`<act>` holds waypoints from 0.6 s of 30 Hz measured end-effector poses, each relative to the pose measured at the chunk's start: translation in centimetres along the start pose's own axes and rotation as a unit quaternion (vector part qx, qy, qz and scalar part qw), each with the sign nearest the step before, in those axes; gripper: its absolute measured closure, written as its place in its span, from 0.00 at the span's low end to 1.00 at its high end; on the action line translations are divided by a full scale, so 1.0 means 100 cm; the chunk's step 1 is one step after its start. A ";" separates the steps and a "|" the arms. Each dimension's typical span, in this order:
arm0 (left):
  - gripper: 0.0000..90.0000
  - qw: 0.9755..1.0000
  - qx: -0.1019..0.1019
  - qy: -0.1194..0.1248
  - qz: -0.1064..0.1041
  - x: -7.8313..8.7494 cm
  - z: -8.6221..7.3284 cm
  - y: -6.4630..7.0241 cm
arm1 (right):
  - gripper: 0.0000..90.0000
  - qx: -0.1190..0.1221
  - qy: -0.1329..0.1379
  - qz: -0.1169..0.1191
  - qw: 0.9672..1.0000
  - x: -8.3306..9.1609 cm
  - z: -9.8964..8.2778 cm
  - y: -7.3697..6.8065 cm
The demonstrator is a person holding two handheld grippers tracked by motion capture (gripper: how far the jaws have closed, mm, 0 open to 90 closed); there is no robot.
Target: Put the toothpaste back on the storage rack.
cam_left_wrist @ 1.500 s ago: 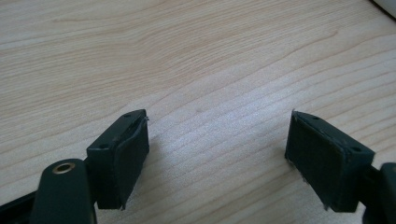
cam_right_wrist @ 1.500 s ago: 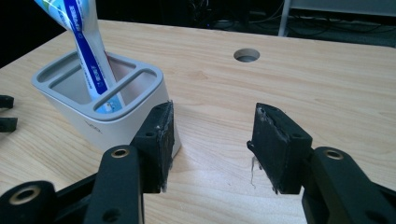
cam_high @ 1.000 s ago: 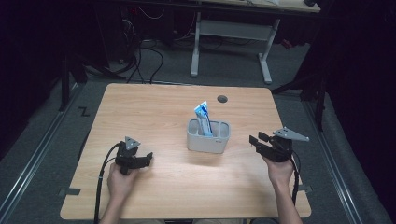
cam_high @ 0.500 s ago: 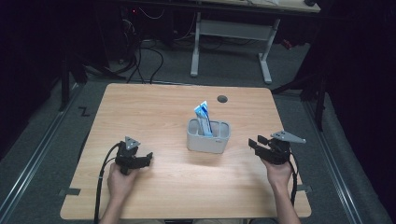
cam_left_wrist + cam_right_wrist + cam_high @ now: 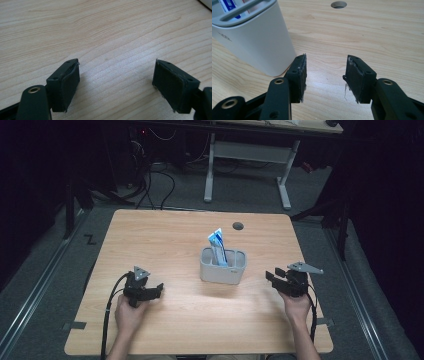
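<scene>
Your right claw (image 5: 272,276) gapes empty just beside the holder (image 5: 223,267); the upright toothpaste tube (image 5: 218,246) stands nearer it than your left.

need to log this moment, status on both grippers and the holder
Left gripper open, empty. Right gripper open, empty, beside grey plastic holder. Blue-and-white tube upright inside. Nothing in the way on wooden table.
</scene>
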State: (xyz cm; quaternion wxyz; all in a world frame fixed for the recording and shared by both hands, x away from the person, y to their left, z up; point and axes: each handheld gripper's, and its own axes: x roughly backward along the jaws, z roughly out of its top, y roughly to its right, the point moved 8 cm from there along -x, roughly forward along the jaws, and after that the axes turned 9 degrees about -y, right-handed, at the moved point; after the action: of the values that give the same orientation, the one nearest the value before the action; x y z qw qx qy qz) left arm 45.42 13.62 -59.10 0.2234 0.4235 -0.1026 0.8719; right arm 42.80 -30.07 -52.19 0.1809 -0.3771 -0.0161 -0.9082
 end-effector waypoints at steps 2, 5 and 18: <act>0.24 1.000 0.000 0.000 0.000 0.000 0.000 0.000 | 0.57 0.001 0.000 0.001 1.000 -0.002 -0.001 0.001; 0.24 1.000 0.000 0.000 0.000 0.000 0.000 0.000 | 0.57 -0.002 -0.005 0.002 1.000 -0.006 -0.002 -0.002; 0.24 1.000 0.000 0.000 0.000 0.000 0.000 0.000 | 0.51 0.003 -0.020 -0.003 1.000 -0.019 -0.005 -0.004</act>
State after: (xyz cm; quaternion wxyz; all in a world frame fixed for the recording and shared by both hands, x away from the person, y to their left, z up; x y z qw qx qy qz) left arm 45.41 13.63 -59.10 0.2236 0.4236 -0.1023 0.8718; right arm 43.60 -29.17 -53.86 0.1793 -0.3941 -0.0238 -0.9011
